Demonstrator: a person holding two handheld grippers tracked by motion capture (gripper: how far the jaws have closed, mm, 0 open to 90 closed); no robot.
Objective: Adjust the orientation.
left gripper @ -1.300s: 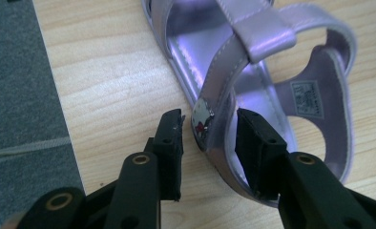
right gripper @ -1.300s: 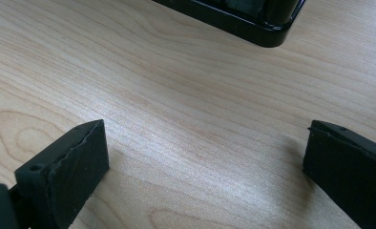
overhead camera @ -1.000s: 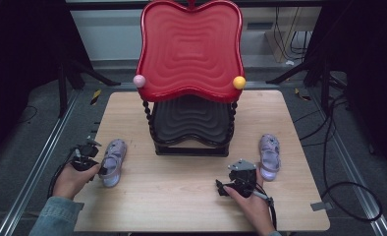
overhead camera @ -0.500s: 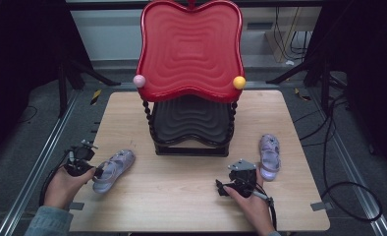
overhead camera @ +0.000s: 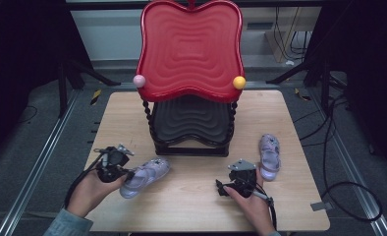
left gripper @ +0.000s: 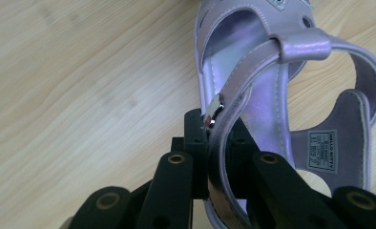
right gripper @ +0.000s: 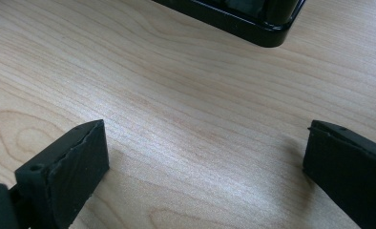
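Note:
A lilac sandal [overhead camera: 145,177] lies slanted at the table's front left, toe toward the stand. My left gripper [overhead camera: 125,173] is shut on its side strap. In the left gripper view the strap and its small buckle sit pinched between the black jaws of that gripper [left gripper: 214,129], with the sandal's insole [left gripper: 272,95] beyond. The second lilac sandal [overhead camera: 269,156] rests flat at the right. Just left of it, my right gripper [overhead camera: 233,181] stands open over bare wood, nothing between its fingers [right gripper: 205,148].
A two-tier stand fills the table's middle back: a red wavy tray [overhead camera: 190,49] on top, a black tray [overhead camera: 191,123] below. A pink ball [overhead camera: 139,81] and a yellow ball [overhead camera: 239,82] cap its corners. The stand's black base [right gripper: 253,21] lies just ahead of the right gripper. Cables trail on the floor [overhead camera: 348,191].
My left gripper has carried the left sandal rightward and turned it from lengthwise to slanted, toe toward the stand. The right gripper and the right sandal have stayed put.

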